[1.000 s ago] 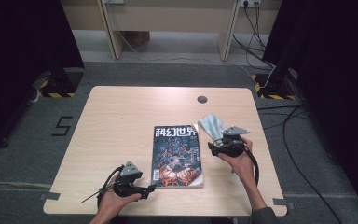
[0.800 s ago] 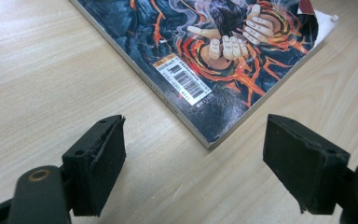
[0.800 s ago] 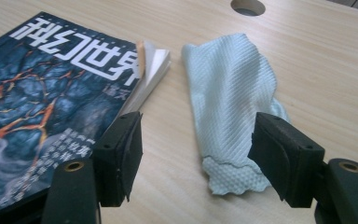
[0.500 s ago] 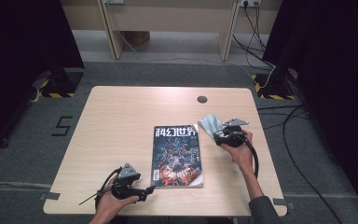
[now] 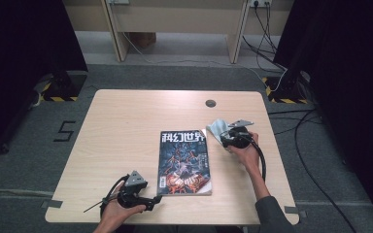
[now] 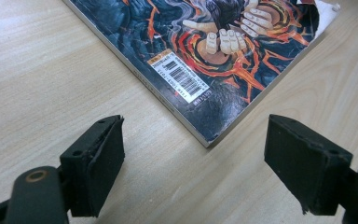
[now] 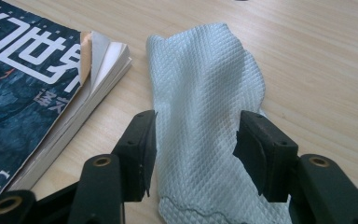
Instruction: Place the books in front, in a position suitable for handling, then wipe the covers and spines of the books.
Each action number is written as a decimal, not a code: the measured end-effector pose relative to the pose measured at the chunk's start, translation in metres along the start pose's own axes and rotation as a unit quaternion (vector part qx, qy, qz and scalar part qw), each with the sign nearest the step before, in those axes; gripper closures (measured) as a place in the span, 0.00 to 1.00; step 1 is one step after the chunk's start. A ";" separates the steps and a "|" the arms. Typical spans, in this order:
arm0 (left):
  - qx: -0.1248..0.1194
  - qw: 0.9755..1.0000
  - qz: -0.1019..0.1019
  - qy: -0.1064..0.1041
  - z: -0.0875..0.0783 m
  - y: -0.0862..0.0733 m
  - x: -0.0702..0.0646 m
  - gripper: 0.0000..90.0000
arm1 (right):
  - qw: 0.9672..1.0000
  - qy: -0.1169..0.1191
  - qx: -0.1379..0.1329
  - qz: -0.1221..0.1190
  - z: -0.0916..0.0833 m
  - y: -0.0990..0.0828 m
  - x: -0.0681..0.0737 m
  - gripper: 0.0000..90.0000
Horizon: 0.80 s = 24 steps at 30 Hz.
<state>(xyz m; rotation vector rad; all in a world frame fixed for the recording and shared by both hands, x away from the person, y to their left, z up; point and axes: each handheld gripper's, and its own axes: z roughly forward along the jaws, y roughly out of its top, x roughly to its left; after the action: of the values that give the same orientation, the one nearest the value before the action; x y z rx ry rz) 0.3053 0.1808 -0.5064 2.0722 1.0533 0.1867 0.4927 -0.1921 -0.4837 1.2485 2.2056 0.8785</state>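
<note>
A magazine (image 5: 184,162) with a dark cover and white characters lies at the table's front middle; its top right corner curls up (image 7: 91,51). A pale quilted cloth (image 5: 216,128) lies flat just right of that corner. My right gripper (image 5: 225,136) sits low over the cloth (image 7: 200,88). Its jaws have just been closing and stand partly apart, with the cloth lying flat between and beneath them, not pinched. My left gripper (image 5: 155,200) rests at the front left, open, its jaws facing the magazine's barcode corner (image 6: 205,135) with nothing between them.
The wooden table (image 5: 136,116) has a round cable hole (image 5: 210,103) at the back right. Cables trail from both grippers, and more run over the grey floor at the right. Dark curtains flank the table.
My right gripper has moved away from the person and down onto the cloth, and its jaws have narrowed. The left gripper and the magazine have stayed put.
</note>
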 end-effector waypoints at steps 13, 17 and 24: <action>0.002 1.000 0.007 0.000 0.001 0.001 -0.001 0.22 | 1.000 0.005 0.008 0.007 0.010 0.003 -0.003 0.53; 0.004 1.000 0.009 0.001 0.001 0.001 -0.001 0.22 | 1.000 0.004 0.016 0.002 0.014 0.002 -0.004 0.53; -0.002 1.000 0.006 0.005 0.001 0.001 -0.001 0.22 | 0.999 0.007 0.033 -0.009 0.021 -0.003 -0.003 0.62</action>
<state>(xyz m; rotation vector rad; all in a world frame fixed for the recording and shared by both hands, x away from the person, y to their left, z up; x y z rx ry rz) 0.3061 0.1792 -0.5063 2.0750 1.0462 0.2044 0.5061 -0.1899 -0.4998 1.2552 2.2700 0.8151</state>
